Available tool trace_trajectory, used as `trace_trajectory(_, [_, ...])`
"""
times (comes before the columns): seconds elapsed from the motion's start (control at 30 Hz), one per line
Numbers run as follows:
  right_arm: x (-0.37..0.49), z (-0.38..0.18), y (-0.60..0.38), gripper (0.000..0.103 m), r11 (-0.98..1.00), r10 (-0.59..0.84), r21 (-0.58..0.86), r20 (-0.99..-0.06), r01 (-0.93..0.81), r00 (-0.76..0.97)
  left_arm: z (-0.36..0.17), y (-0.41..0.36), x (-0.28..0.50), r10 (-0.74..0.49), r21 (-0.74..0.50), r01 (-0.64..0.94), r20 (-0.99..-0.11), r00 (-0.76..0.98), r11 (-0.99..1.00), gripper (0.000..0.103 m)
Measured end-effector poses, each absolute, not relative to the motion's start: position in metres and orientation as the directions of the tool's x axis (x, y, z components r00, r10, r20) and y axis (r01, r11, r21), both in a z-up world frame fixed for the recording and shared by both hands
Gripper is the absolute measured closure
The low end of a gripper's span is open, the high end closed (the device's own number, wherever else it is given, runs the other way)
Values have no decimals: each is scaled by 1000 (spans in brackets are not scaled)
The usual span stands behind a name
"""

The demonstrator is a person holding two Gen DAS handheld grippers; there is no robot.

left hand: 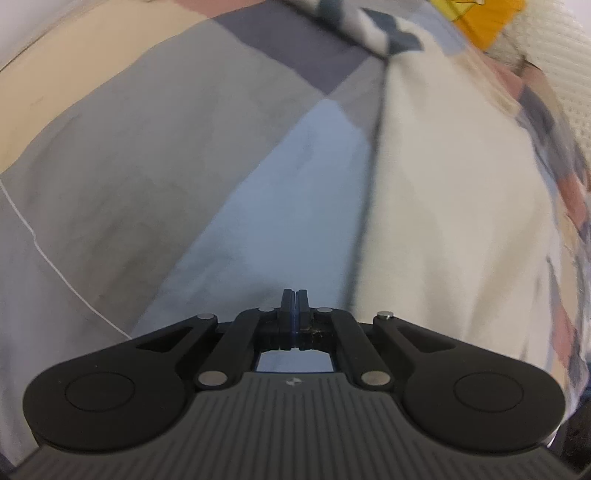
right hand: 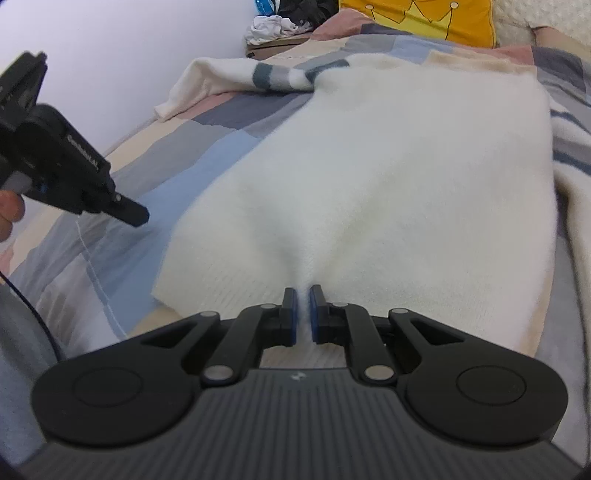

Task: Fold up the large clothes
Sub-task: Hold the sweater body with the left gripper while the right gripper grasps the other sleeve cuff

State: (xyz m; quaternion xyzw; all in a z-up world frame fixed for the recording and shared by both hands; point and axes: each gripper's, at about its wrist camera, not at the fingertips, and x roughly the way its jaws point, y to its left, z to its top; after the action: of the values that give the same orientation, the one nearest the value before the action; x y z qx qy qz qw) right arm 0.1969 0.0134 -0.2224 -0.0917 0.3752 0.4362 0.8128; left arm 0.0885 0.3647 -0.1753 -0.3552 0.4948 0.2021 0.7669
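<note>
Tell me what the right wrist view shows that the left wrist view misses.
Only the right wrist view shows the right gripper pinching the hem of the white sweater, the striped sleeve stretched out to the left, and a pile of clothes by the wall. Only the left wrist view shows the left gripper's fingers shut on nothing. Both show the sweater, the patchwork bedspread and the yellow pillow.
</note>
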Motion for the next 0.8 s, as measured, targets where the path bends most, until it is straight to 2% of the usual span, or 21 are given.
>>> trace_trajectory(0.2, [198,-234,18,90,597,633,159,-696,-786,340,-170,357,85,-47,-374,-624,-879,474,686,103])
trace_trajectory(0.33, [202,-228,10,88,618,649,227,-687,-753,327,-149,331,89,-36,-384,-569,-849,528,727,102])
trace_trajectory(0.4, [207,-222,5,81,622,671,284,-674,-730,310,-138,315,94,-29,-385,-540,-832,553,749,102])
trace_trajectory(0.43, [208,-218,-1,73,625,685,314,-660,-715,308,-133,308,96,-29,-386,-520,-822,568,762,102])
trace_trajectory(0.5, [211,-210,-13,48,635,707,371,-633,-678,316,-122,290,108,-27,-379,-480,-806,592,791,102])
trace_trajectory(0.53, [212,-206,-21,45,644,714,394,-618,-656,329,-118,283,111,-26,-376,-465,-798,602,802,102])
trace_trajectory(0.67, [213,-193,-56,45,678,717,449,-577,-582,390,-105,256,123,-72,-430,-411,-756,650,803,102])
trace_trajectory(0.8, [223,-172,-81,45,756,648,409,-578,-511,496,-100,226,136,-130,-480,-356,-722,680,802,102])
